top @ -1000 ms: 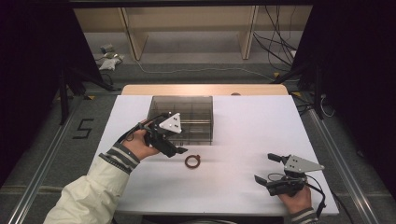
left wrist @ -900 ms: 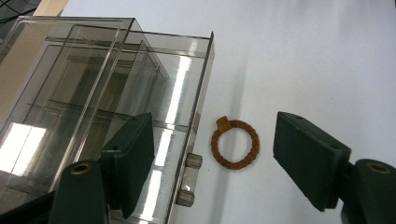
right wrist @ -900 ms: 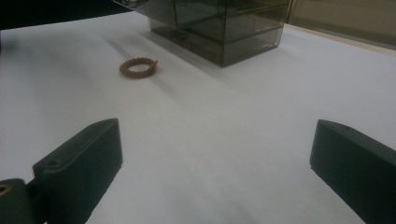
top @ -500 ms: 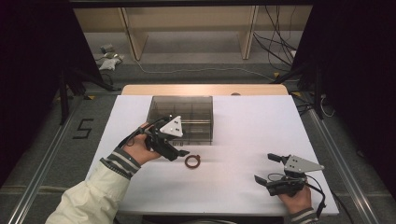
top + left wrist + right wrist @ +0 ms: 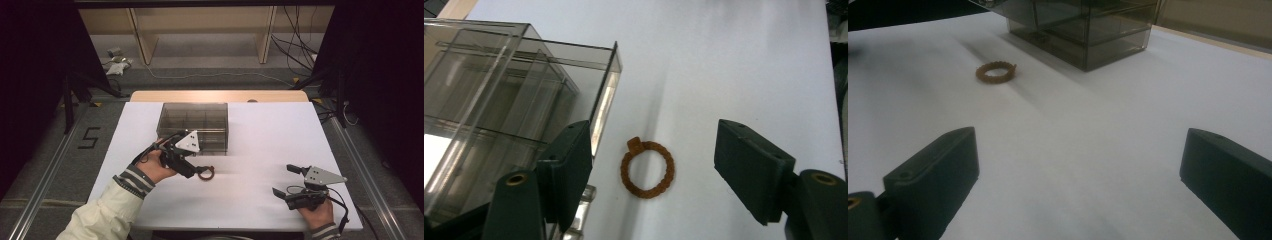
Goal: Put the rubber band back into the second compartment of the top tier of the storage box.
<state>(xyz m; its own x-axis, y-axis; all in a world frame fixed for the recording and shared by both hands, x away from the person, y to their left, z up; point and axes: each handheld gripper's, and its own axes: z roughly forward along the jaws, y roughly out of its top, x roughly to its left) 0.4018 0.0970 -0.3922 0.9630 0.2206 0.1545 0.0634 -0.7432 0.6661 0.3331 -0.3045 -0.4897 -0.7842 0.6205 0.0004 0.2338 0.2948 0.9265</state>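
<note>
**Ring pickup: approach made, grip not yet taken**

Lower left of the high view: left gripper [image 5: 199,171] is held over the white table [image 5: 260,150], jaws spread wide w/ nothing gripped. The small brown braided ring w/ a square tab [image 5: 205,173] is seen lying flat on the table at frame centre-left, just at the jaw tips. In the left gripper view the ring [image 5: 647,168] is framed between the two open jaws, apart from both, so the grab is judged as lined up but not done; lowering, closing and lifting are left, and presumably placement into the box.

Just above the ring in the high view, the smoky clear plastic box w/ inner dividers [image 5: 194,125] is set near it; its corner wall sits close beside one jaw in the left gripper view & could be knocked on closing.

Lower right: right gripper [image 5: 289,180] is parked near the table edge, jaws also wide, holding nothing, well apart from the ring.
</note>
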